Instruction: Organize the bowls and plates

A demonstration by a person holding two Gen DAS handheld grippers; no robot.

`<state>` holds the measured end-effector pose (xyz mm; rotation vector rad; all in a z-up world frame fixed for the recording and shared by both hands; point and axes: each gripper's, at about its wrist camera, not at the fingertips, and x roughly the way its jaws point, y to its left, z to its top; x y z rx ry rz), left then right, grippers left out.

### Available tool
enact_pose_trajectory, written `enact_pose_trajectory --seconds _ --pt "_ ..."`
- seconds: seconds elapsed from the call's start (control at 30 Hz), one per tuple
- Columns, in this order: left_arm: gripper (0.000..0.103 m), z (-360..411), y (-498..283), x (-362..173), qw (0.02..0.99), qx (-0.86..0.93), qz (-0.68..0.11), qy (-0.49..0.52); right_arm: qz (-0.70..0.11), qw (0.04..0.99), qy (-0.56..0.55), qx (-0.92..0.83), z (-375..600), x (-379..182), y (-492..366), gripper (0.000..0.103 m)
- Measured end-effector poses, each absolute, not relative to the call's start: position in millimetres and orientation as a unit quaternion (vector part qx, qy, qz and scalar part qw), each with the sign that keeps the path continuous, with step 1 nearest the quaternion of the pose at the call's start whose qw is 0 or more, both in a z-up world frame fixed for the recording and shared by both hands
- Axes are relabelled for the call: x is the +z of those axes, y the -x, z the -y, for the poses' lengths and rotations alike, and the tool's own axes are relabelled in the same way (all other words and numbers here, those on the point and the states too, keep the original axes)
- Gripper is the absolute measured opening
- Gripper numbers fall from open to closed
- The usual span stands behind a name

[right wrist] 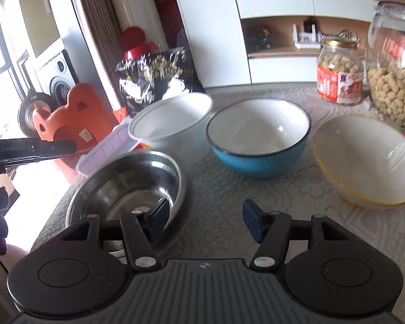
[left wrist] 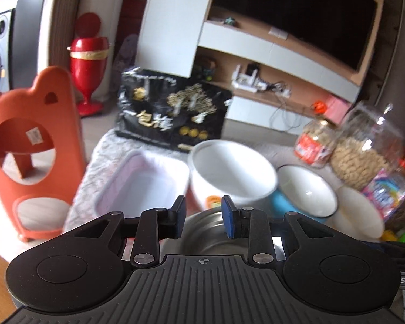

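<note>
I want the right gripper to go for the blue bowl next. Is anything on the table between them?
Nothing visible. The right gripper is open above bare tablecloth, and the blue bowl sits straight beyond it. The steel bowl lies to the left of that line, the yellow-rimmed bowl to the right.

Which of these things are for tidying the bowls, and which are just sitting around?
For the job:
steel bowl
white bowl
blue bowl
yellow-rimmed bowl
white tray
left tongs and right tongs, both open

Just lying about:
small peanut jar
big peanut jar
black bag
orange stool
</note>
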<state>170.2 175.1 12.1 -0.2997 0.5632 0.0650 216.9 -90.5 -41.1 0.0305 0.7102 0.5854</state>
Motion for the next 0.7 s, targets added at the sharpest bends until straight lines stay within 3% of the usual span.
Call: enact_pose_trajectory --seconds 0.13,0.27,0.57,0.7 --pt "0.031 -122 -208 19 0.929 -0.085 -0.301 0.198 -0.292 0.925 -0.027 0.240 140 -11 -219 0.061" --pt "0.029 -48 -256 -1 0.905 -0.140 -0.346 0.202 -0.291 0.946 -0.052 0.131 201 -4 -242 0.061" --pt "0.029 46 -319 -54 0.880 -0.115 -0.433 0.158 -0.356 0.927 -0.101 0.059 275 -49 -299 0.059" --pt "0.029 52 -336 -65 0.880 -0.095 -0.441 0.152 -0.379 0.918 -0.090 0.080 262 -69 -331 0.051"
